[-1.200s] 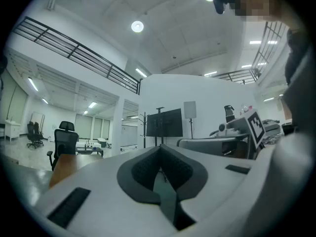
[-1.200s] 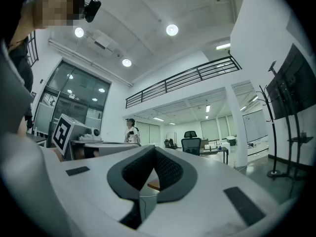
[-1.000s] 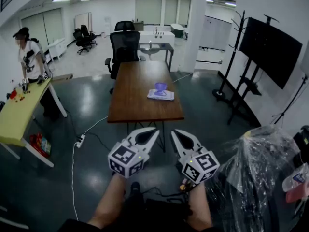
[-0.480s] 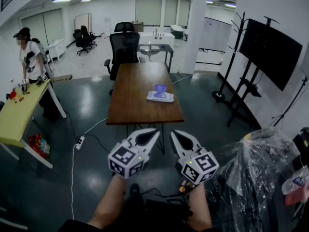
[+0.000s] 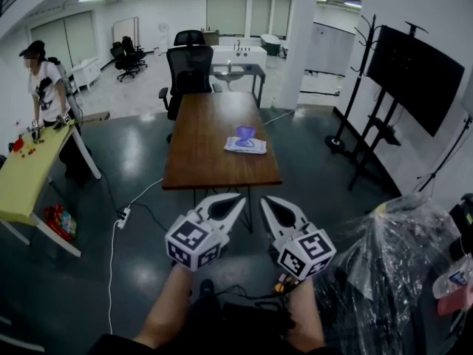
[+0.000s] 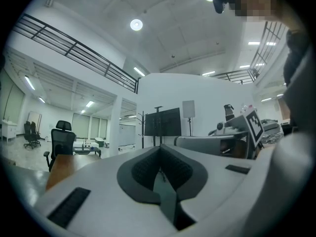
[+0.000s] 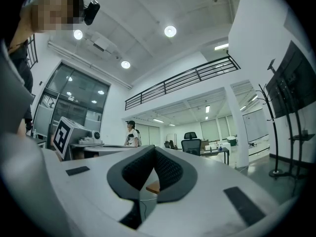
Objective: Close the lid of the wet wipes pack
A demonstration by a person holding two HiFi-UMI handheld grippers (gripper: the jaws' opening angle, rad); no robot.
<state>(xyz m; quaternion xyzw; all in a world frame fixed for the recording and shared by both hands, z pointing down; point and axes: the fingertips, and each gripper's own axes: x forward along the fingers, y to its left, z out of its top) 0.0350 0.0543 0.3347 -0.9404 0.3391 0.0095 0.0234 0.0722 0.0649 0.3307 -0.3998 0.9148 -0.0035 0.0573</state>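
The wet wipes pack (image 5: 245, 146) lies flat on the right half of a long brown table (image 5: 207, 161), far ahead of me, with its purple lid (image 5: 245, 132) standing up open. My left gripper (image 5: 238, 199) and right gripper (image 5: 266, 200) are held side by side at waist height, well short of the table's near edge. Both are shut with nothing between their jaws. In the left gripper view the left gripper (image 6: 160, 152) points along the table (image 6: 61, 164). In the right gripper view the right gripper (image 7: 153, 149) points the same way. The pack does not show in either gripper view.
A black office chair (image 5: 190, 69) stands at the table's far end. A person (image 5: 46, 95) works at a yellow table (image 5: 26, 172) on the left. A TV on a stand (image 5: 412, 76) and a coat stand (image 5: 358, 72) are on the right. A plastic-wrapped object (image 5: 399, 265) is near my right. A power strip (image 5: 123, 215) lies on the floor.
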